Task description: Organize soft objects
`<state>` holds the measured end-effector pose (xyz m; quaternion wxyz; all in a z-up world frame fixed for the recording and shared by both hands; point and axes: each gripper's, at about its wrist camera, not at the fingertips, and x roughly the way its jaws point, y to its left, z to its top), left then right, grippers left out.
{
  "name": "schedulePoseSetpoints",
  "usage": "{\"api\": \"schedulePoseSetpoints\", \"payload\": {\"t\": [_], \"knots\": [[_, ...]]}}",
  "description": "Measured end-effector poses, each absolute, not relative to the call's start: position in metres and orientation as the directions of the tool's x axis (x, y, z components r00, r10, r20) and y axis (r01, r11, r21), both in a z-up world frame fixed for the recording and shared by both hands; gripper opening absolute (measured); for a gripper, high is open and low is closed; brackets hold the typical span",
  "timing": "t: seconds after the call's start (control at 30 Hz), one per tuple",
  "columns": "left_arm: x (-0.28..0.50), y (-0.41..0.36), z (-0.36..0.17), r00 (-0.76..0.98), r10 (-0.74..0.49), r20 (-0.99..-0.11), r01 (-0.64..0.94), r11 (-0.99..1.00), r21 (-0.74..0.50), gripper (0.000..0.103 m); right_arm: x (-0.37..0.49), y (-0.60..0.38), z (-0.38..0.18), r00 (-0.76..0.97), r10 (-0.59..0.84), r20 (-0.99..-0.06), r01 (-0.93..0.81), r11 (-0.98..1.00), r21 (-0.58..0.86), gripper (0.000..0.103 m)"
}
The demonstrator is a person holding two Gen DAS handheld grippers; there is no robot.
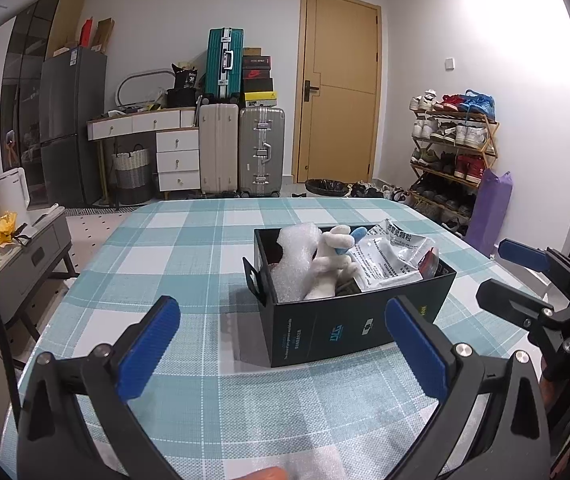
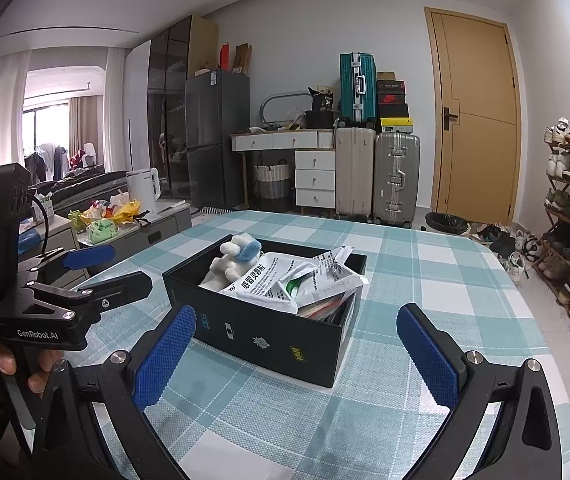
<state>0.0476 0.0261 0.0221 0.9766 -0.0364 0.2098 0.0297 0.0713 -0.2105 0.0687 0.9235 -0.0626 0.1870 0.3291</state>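
Black and made of printed cardboard, the open rectangular box (image 1: 349, 320) sits on the teal-and-white checked tablecloth (image 1: 189, 248), filled with a white plush toy with a blue patch (image 1: 335, 258), a wad of white bubble wrap (image 1: 295, 258) and crinkled white printed packets (image 1: 389, 260). Both claws stand spread wide and empty just short of the box: the left gripper (image 1: 281, 348) faces its near long side, while the right gripper (image 2: 295, 354) points at a near corner. A hand (image 2: 5, 364) grips the left tool's handle.
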Motion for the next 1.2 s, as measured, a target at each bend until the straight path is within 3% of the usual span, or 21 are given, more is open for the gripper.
{"api": "schedulePoseSetpoints", "payload": {"t": [1.2], "knots": [[0.0446,0.0218,0.0255,0.914,0.042,-0.402,-0.068,0.996,-0.05,0.103,0.066,-0.2146,0.0705,0.723,0.584,-0.37,-0.626,0.78,0.009,0.102]]}}
